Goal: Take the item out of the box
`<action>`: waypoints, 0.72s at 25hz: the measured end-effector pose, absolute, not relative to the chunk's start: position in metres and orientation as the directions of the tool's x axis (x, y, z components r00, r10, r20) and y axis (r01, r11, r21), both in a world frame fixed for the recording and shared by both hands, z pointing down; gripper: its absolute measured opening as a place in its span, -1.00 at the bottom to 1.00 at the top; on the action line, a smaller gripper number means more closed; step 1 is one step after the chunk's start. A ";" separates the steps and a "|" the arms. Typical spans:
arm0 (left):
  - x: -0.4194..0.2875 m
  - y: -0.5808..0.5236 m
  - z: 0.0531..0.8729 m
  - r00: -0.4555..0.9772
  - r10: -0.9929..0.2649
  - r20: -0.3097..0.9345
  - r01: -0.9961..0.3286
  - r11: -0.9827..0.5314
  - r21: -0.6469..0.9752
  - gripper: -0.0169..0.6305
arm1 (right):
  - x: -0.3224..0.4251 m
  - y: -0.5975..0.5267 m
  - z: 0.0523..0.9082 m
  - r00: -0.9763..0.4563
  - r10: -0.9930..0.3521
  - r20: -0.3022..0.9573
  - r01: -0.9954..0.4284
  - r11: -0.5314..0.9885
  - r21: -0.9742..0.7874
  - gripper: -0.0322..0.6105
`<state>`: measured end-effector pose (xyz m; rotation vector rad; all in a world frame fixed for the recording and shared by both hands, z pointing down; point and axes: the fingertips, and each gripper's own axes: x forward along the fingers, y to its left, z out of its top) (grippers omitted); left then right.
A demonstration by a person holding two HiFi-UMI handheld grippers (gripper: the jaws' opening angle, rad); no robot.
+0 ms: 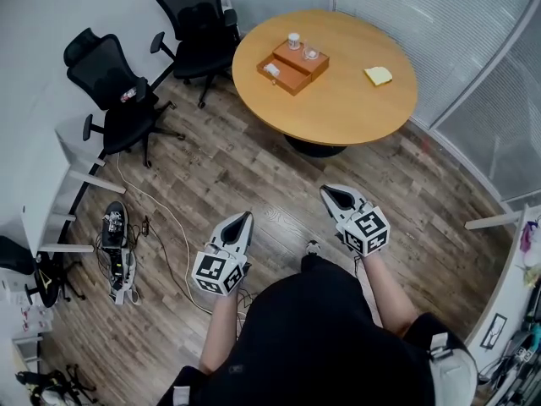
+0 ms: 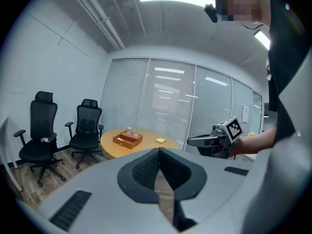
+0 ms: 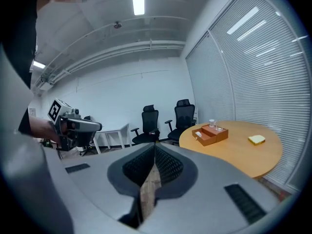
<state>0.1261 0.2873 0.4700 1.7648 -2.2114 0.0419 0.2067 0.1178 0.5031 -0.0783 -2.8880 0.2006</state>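
Left gripper (image 1: pixel 247 216): jaws closed, nothing between | right gripper (image 1: pixel 326 190): jaws closed, nothing between | wooden box (image 1: pixel 292 66): on the round bench (image 1: pixel 355 108), small white item (image 1: pixel 271 70) lying in its open front part | box and item well apart from both jaws, ahead of them

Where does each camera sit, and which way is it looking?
Head view: on the person's head, looking down at table, left claw, right claw, arms.
Left gripper view: on left claw, facing table, chairs; right claw shows.
Right gripper view: on right claw, facing table; left claw shows.
Shared: the box on the table.
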 end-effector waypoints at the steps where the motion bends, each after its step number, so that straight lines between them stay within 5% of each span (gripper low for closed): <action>1: 0.125 0.282 0.471 -0.195 -0.945 0.261 -0.955 0.244 0.170 -0.93 | 0.206 0.113 0.506 -0.966 0.072 0.247 0.041 0.991 -0.130 -0.88; 18: 0.133 0.224 0.474 -0.213 -0.938 0.272 -0.951 0.263 0.163 -0.93 | 0.218 0.061 0.536 -0.948 0.100 0.302 0.063 0.989 -0.131 -0.88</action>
